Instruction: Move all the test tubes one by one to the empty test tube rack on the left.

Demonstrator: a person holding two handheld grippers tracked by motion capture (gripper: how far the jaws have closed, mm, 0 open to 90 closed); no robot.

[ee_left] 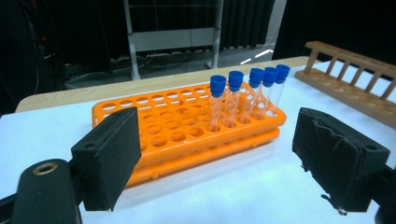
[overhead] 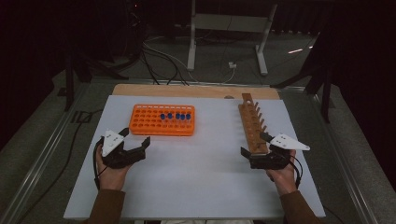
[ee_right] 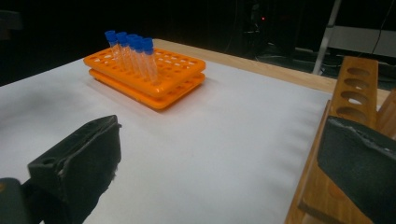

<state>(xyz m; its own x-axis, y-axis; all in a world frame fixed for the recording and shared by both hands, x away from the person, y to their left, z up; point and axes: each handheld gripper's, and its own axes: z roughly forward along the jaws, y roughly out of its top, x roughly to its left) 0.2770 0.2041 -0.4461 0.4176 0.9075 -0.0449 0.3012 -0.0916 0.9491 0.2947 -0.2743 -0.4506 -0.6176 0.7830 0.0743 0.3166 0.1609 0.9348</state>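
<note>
left gripper (overhead: 138, 140): jaws spread, empty, near orange rack (overhead: 162, 120) holding 5 blue-capped tubes (overhead: 176, 116) | right gripper (overhead: 252, 144): jaws spread beside wooden rack (overhead: 252, 122)

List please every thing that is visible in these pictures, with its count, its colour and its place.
orange plastic tube rack: one, orange, left half of the white table surface, ahead of the left gripper.
clear test tubes with blue caps: five, clear with blue caps, standing upright in a row in the orange rack.
long wooden tube rack: one, brown, right half of the table, holes look empty.
white table surface: one, white, wooden edge at the far side.
metal frame legs: pale grey, on the floor behind the table.
left gripper: one, black, jaws open, holding nothing.
right gripper: one, black, jaws open, at the wooden rack's near end.
</note>
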